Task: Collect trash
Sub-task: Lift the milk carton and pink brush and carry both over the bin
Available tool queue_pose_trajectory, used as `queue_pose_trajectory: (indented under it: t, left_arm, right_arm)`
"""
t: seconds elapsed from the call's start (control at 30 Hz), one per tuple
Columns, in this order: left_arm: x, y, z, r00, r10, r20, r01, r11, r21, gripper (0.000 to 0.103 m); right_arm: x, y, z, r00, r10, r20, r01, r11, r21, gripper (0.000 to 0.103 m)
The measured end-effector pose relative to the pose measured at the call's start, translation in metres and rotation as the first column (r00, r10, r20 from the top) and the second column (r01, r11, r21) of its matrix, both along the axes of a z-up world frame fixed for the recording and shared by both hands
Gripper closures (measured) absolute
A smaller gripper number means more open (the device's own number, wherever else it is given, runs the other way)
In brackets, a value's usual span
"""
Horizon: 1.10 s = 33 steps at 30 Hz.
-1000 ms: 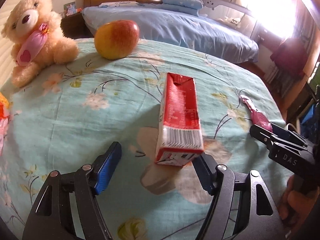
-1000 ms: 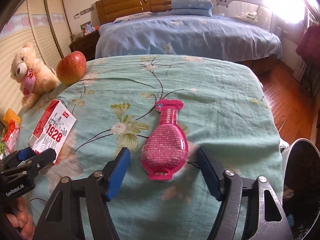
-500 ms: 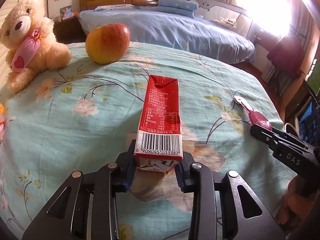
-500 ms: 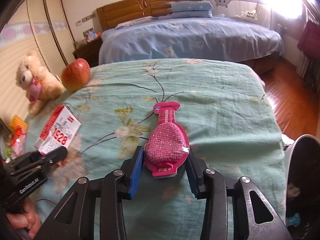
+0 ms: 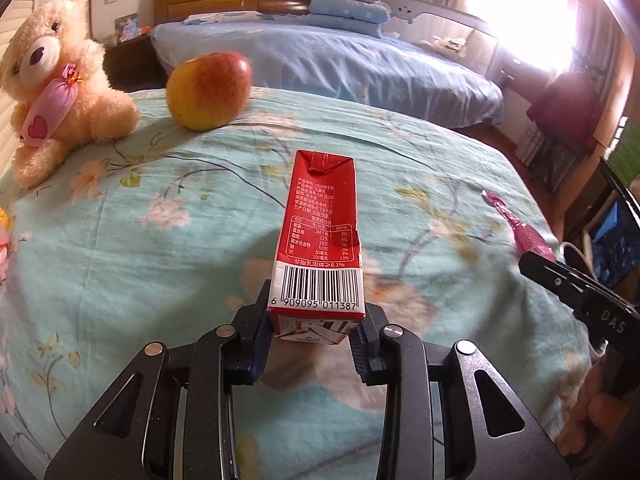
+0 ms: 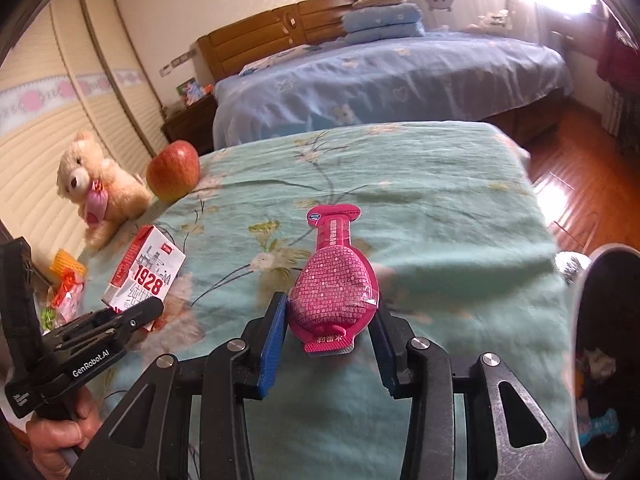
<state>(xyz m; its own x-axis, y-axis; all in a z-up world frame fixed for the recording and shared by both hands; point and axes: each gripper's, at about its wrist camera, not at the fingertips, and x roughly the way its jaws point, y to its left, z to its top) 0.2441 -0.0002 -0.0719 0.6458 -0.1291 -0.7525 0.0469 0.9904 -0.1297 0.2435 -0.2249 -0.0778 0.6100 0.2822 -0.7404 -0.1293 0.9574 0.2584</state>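
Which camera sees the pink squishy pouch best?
The right wrist view: the pink pouch sits big and whole between the right gripper's pads. The left wrist view shows only a thin pink sliver at the far right.

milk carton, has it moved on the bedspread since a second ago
Yes. The milk carton lay loose between open fingers; now the left hand-held gripper is shut on its barcode end, and it points straighter toward the apple, apparently lifted.

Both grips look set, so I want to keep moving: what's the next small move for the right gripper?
Probably lift the pink pouch and swing right toward the bin. The right gripper is shut on its lower end, and the bin's rim stands right beside the bed's edge. The left gripper holds the milk carton.
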Motion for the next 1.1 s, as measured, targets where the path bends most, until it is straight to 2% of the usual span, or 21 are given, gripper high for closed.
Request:
queue_pose_trajectory:
  t: [0.33,0.7,1.1]
  left_arm:
    - [-0.034,-0.044,0.011,0.992,-0.126,0.006,0.126,0.991,-0.044,0.072]
    - [-0.065,-0.103,0.018,0.964,-0.265,0.008,0.265,0.964,-0.005,0.072]
    - [-0.079,-0.131,0.019,0.947,-0.321,0.006,0.321,0.947,0.034,0.072]
  right_arm:
    - [-0.051,-0.031,0.017,0.996,-0.087,0.017,0.087,0.996,-0.007,0.062]
    - [-0.089,-0.067,0.029,0.987,-0.154,0.036,0.153,0.987,0.046,0.062]
    - [-0.117,-0.092,0.031,0.98,-0.194,0.047,0.191,0.98,0.056,0.062]
